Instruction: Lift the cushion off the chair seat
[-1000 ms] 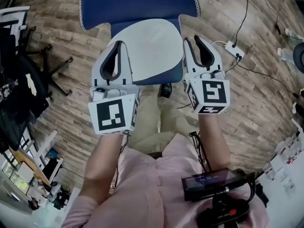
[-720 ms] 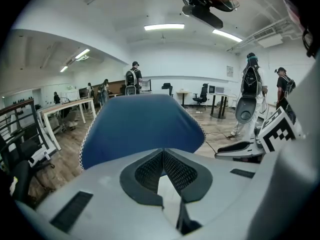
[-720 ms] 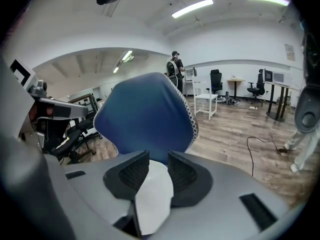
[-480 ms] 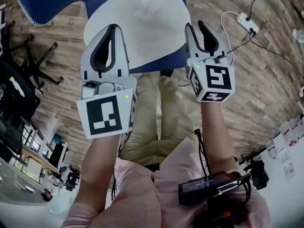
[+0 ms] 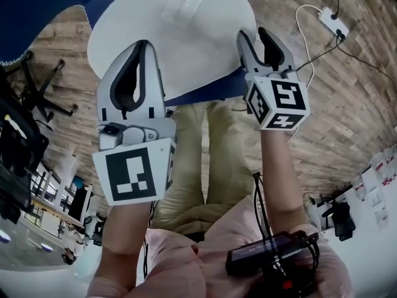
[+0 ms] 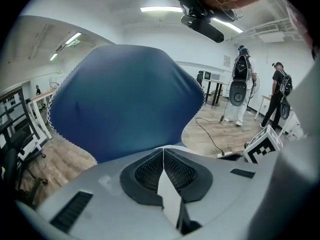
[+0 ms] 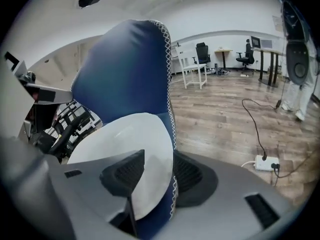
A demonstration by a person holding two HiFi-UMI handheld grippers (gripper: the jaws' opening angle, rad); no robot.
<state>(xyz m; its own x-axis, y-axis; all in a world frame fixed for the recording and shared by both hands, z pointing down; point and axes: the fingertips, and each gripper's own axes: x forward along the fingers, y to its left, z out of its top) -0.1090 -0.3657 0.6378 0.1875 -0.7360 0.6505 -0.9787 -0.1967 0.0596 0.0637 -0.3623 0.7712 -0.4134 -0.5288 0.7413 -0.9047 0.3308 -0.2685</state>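
Here, the cushion [image 5: 186, 48], edges inside left tongs [image 5: 140, 49] and right tongs [image 5: 260, 36].

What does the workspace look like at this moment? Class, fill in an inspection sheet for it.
Surface: wooden floor; chair seat not in view.
Job's things: white cushion with a blue stitched edge, held up; blue chair back behind it.
Clutter: nothing seen.
Grippers: left gripper claw shut on the cushion's rim; right gripper claw shut on the opposite rim.
Cables: power strip on the floor, with a white cable running from it.
Surroundings: office chair base at left; two people standing farther off; desks and chairs beyond.
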